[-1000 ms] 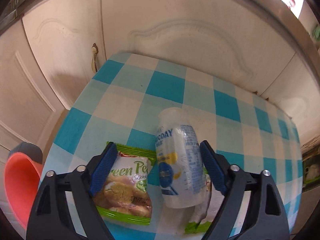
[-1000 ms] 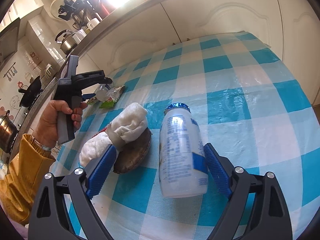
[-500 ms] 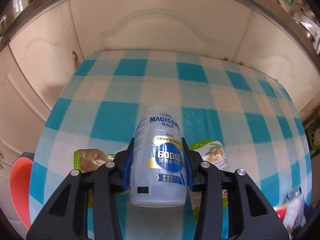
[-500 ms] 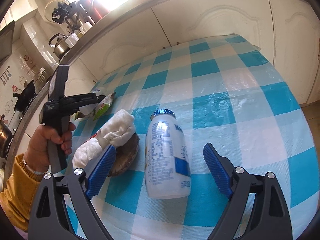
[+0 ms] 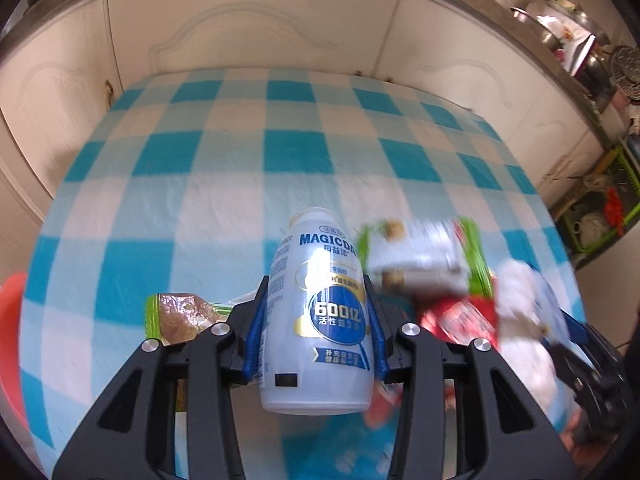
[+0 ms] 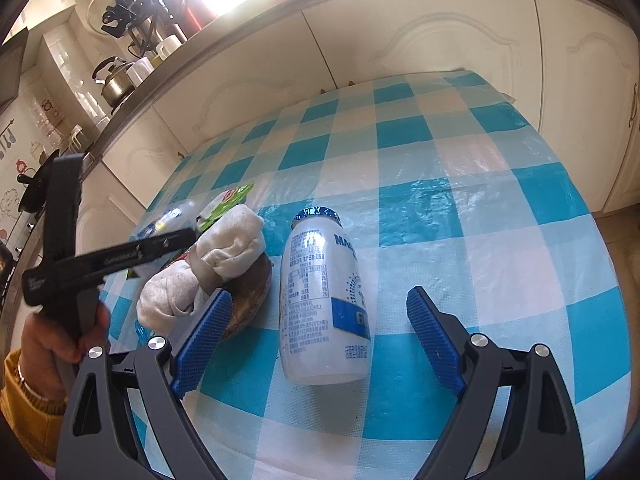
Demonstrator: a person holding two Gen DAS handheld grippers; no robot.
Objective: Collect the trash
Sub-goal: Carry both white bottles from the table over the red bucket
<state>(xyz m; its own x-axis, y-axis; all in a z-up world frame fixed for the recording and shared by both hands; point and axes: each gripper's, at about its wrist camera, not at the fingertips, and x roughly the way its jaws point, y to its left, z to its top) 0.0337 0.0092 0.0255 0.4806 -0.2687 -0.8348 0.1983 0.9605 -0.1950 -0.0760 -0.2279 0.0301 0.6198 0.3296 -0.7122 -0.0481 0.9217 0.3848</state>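
Note:
My left gripper (image 5: 316, 320) is shut on a white MAGICDAY yogurt bottle (image 5: 318, 320) and holds it above the blue-checked tablecloth (image 5: 248, 184). Green snack wrappers (image 5: 420, 256) and another wrapper (image 5: 180, 316) lie beneath and beside it. In the right wrist view my right gripper (image 6: 320, 320) is open around a second white bottle (image 6: 324, 300) that lies on the cloth between the fingers without touching them. The left gripper (image 6: 176, 236) shows at the left with its bottle (image 6: 172, 220).
Crumpled white tissue (image 6: 228, 248) lies on a brown round piece (image 6: 248, 296) left of the lying bottle. A red basin (image 5: 10, 340) is at the table's left edge. White cabinets (image 6: 440, 48) stand behind the table. A red wrapper (image 5: 456, 320) lies at the right.
My left gripper closed on the yogurt bottle and lifted it, swinging right. My right gripper drew back slightly from the lying bottle and stays open.

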